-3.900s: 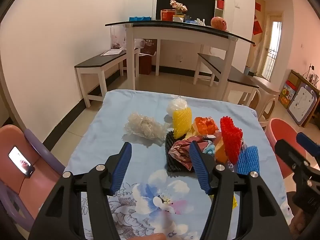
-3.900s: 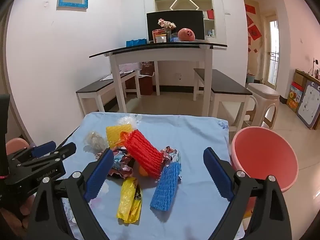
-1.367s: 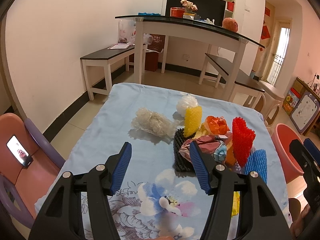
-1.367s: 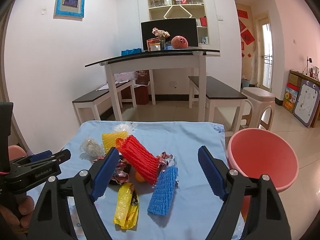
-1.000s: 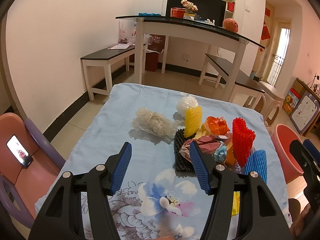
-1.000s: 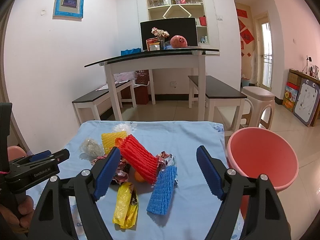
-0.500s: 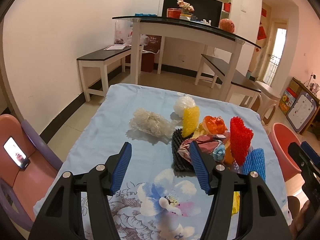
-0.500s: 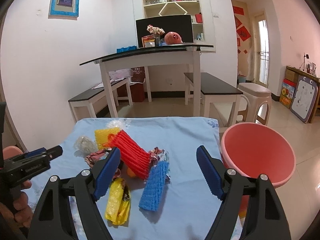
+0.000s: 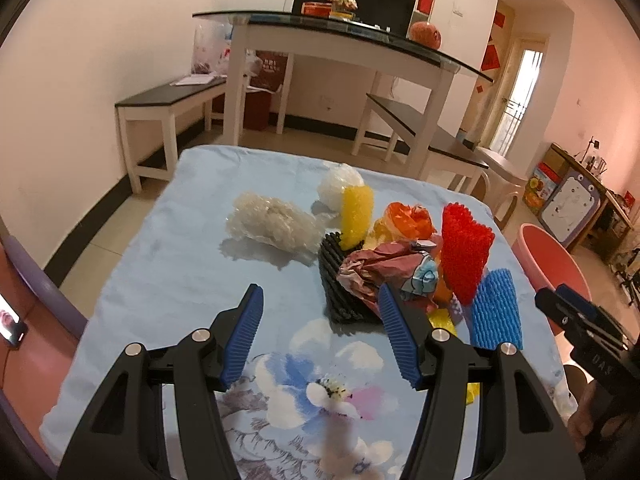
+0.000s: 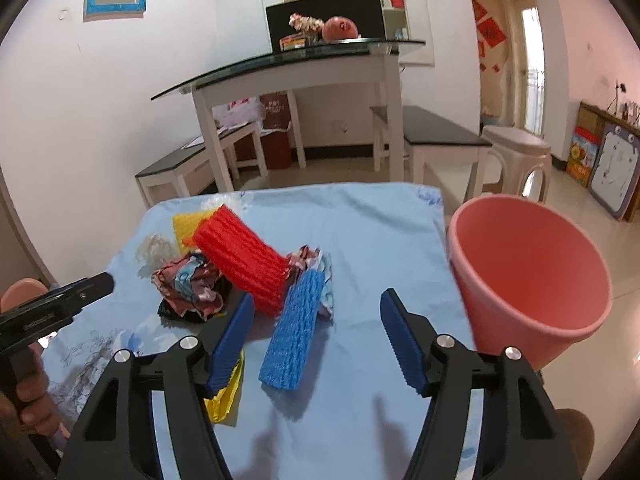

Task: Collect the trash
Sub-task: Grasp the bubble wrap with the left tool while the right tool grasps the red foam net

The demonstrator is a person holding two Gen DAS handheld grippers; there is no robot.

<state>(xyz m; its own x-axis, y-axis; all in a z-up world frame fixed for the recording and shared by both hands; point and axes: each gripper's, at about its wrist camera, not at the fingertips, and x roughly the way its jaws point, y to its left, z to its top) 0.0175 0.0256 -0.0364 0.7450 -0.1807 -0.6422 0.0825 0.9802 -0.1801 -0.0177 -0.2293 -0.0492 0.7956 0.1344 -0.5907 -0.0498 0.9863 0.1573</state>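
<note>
A heap of trash lies on the blue flowered tablecloth (image 9: 168, 280): a blue foam net (image 10: 296, 332), a red foam net (image 10: 244, 264), a yellow foam net (image 9: 356, 216), a crumpled wrapper (image 9: 384, 268), a black net (image 9: 340, 292), a clear plastic wad (image 9: 272, 224) and a yellow wrapper (image 10: 224, 392). My right gripper (image 10: 316, 298) hangs over the blue foam net with its jaws closing; the net shows between the fingers, and the pads are apart from it. My left gripper (image 9: 320, 290) is open over bare cloth, just short of the black net. A pink bin (image 10: 528, 272) stands off the table's right edge.
Beyond the cloth stand a glass-topped white table (image 9: 340, 40), two dark benches (image 9: 168, 100) and a plastic stool (image 10: 516, 156). A pink and purple chair (image 9: 36, 300) sits at the left edge. A hand (image 10: 28, 392) holds the left gripper's handle.
The right gripper has sunk toward the pile and its jaws have narrowed a little; the blue foam net now sits between the fingers. The left gripper has tilted slightly without travelling.
</note>
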